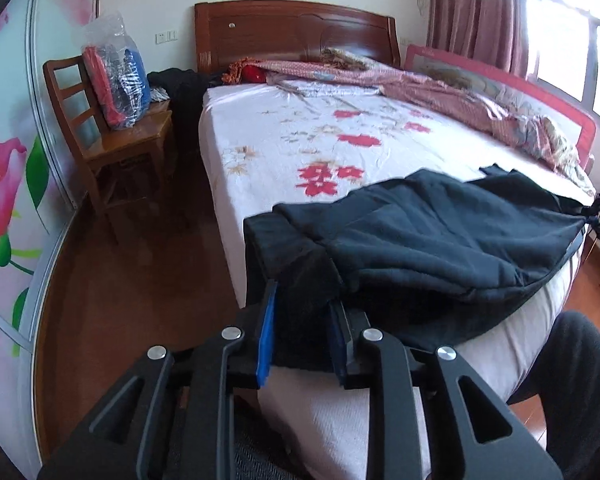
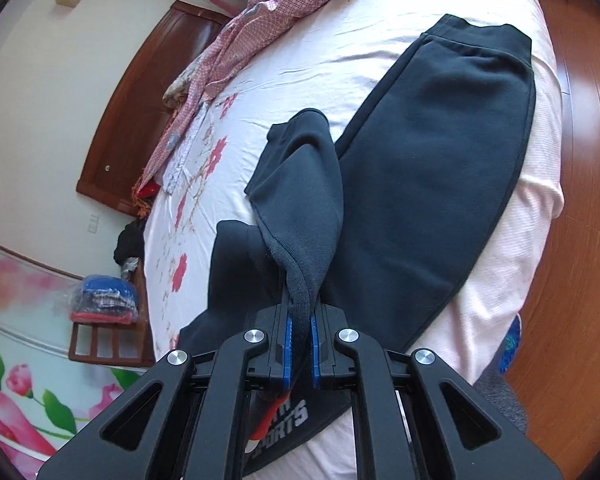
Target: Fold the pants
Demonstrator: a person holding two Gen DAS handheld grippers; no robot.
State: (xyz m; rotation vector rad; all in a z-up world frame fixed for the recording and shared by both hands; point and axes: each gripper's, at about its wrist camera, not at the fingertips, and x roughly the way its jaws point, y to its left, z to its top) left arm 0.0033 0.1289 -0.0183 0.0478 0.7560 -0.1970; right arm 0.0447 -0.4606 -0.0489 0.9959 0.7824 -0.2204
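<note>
Right tool (image 2: 301, 344) is clamped on a cuff, left tool (image 1: 303, 320) pinches the other leg end. Pants (image 2: 432, 184) stretch lengthwise away to the upper right along the bed (image 2: 380, 20) edge, waistband farthest, so folding goes that way.

Beyond the dark pants (image 1: 440, 240), the flowered sheet of the bed (image 1: 300, 136) lies bare up to the rumpled pink quilt (image 1: 440, 92) along the headboard and far side. A wooden chair (image 1: 112, 148) carrying a plastic bag (image 1: 118, 80) narrows the floor strip beside the bed.
</note>
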